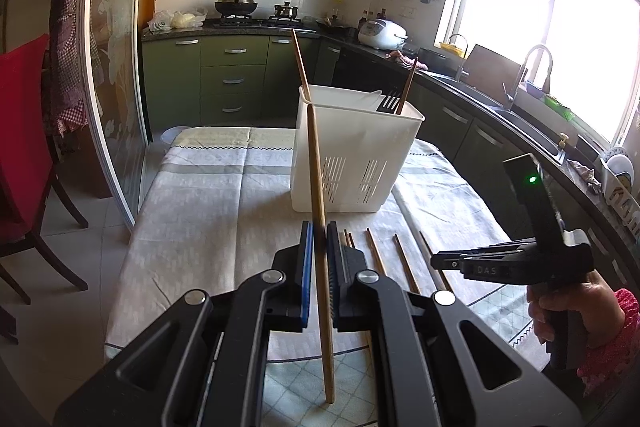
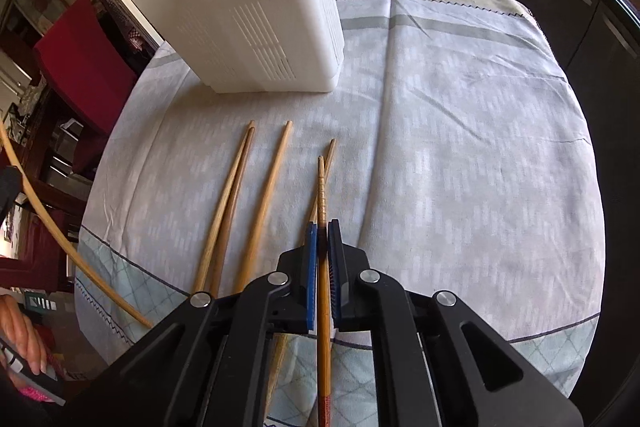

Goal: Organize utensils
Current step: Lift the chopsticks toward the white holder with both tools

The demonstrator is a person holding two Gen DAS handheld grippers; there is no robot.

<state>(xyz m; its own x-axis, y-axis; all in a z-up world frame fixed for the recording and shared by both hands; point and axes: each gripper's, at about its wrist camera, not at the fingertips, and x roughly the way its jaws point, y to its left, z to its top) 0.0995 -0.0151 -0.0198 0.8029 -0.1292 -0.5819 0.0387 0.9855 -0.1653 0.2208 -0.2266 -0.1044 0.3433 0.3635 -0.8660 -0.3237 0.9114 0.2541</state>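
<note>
A white plastic utensil holder [image 1: 352,155] stands on the cloth-covered table [image 1: 208,195] and holds two chopsticks and a black fork [image 1: 390,102]. My left gripper [image 1: 319,227] is shut on a wooden chopstick [image 1: 316,163] that rises steeply toward the holder's near rim. My right gripper [image 2: 322,225] is shut on another chopstick [image 2: 322,195], its tip raised over the cloth. Several loose chopsticks [image 2: 236,195] lie side by side on the cloth in front of the holder [image 2: 256,15]. In the left wrist view the right gripper [image 1: 434,261] hangs over those chopsticks [image 1: 376,255].
A red chair [image 1: 24,147] stands left of the table. Green kitchen cabinets, a stove with pots, a rice cooker [image 1: 382,33] and a sink [image 1: 520,115] line the far and right sides. A hand [image 1: 560,311] in a pink sleeve holds the right gripper's handle.
</note>
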